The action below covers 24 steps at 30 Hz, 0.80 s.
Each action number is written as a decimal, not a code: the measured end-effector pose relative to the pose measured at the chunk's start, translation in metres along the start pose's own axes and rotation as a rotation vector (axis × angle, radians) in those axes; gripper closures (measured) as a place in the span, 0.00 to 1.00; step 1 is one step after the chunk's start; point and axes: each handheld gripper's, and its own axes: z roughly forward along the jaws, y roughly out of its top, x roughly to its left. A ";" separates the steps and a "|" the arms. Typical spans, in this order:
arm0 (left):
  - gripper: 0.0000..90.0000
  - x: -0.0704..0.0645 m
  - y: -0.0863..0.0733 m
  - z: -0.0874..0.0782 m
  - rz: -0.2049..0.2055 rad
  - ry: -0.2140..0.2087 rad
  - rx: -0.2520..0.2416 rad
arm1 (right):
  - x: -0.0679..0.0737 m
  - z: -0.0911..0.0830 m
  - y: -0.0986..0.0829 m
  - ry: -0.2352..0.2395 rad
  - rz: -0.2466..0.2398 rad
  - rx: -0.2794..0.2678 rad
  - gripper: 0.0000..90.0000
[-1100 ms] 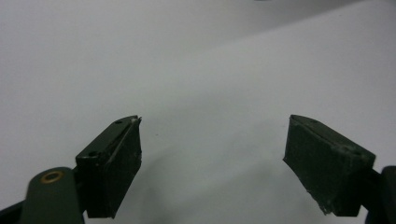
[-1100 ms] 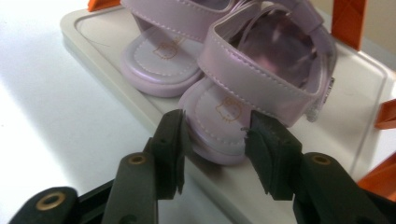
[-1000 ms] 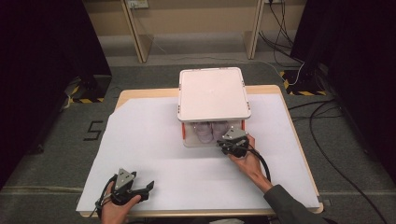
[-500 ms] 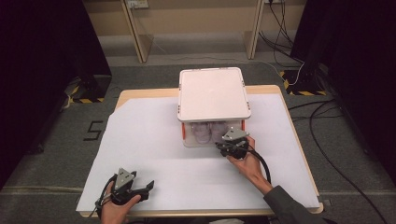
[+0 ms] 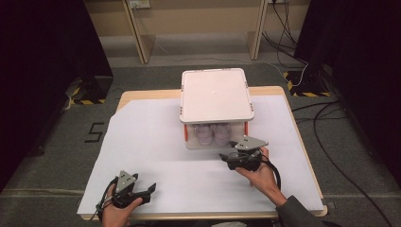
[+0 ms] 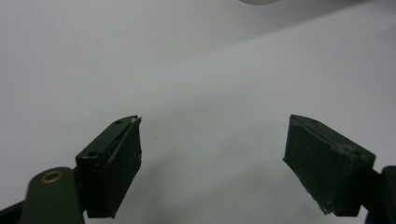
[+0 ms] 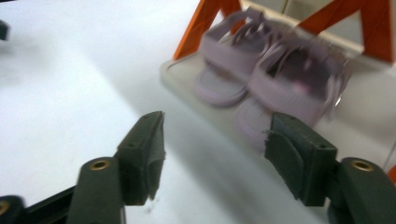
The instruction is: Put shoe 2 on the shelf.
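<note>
Two grippers, both gaping wide and empty: left gripper low at lower left, right gripper just beside the centre clear box, facing the lilac sandals inside.

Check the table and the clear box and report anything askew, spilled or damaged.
Nothing stands out. The box sits square on the white sheet with its lid level, and the pair of lilac sandals stands side by side inside. No spill or damage is visible.

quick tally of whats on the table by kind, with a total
box: 1
sandals: 2, pale purple, inside the box
tongs: 2, left and right, both open
white sheet: 1
total: 6
</note>
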 end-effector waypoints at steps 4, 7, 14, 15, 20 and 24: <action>0.20 0.000 0.000 0.000 0.002 0.001 -0.001 | 0.003 -0.009 -0.010 0.027 0.027 0.016 0.34; 0.20 0.000 0.000 0.000 0.003 0.001 -0.001 | 0.006 -0.016 -0.015 0.038 0.044 0.009 0.31; 0.20 -0.001 0.000 0.000 -0.001 -0.002 -0.002 | 0.011 -0.027 -0.031 0.059 0.090 0.013 0.28; 0.21 -0.001 0.000 0.000 0.001 -0.002 -0.002 | 0.011 -0.029 -0.033 0.060 0.095 0.020 0.27; 0.20 -0.001 0.000 0.000 0.002 0.000 0.000 | 0.012 -0.034 -0.041 0.062 0.110 0.027 0.26; 0.20 -0.001 0.000 0.001 0.001 -0.001 -0.002 | 0.013 -0.038 -0.046 0.058 0.117 0.030 0.25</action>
